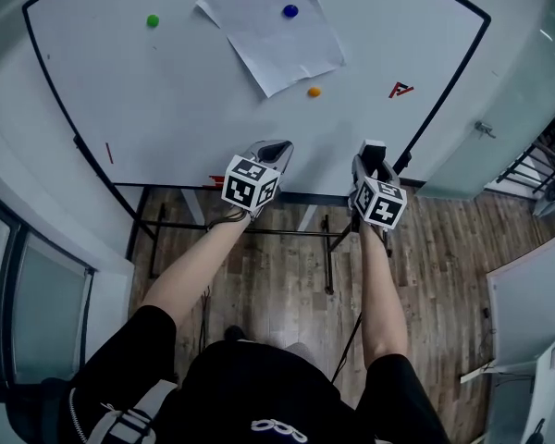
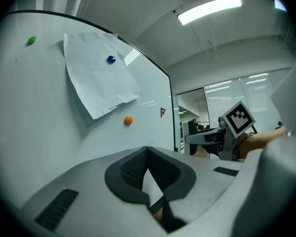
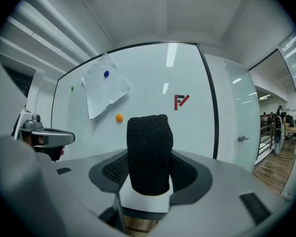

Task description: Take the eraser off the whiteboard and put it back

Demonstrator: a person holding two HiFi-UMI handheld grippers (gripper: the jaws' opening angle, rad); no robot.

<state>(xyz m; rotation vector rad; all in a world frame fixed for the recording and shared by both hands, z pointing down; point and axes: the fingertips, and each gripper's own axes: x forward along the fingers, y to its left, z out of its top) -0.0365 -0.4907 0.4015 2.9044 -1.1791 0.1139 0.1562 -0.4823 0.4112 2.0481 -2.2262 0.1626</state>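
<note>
Carrier: whiteboard (image 1: 166, 109), white with a thin black frame, upright on a dark stand (image 1: 328, 248).
Floor: wooden floor (image 1: 277, 294) under the stand.
Sheet: sheet of paper (image 1: 268, 40), tilted, pinned near its top by a blue magnet (image 1: 290, 11).
Loose magnets: green magnet (image 1: 153, 21) well to the sheet's left; orange magnet (image 1: 314, 92) just beside the sheet's lower edge.
Marks: red logo (image 1: 400, 89) near the right edge; short red mark (image 1: 109, 153) near the left edge.

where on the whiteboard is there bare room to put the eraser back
Bare: the wide stretch below the green magnet, left of the paper; also between the orange magnet and red logo. Crowded around the paper's blue magnet.
</note>
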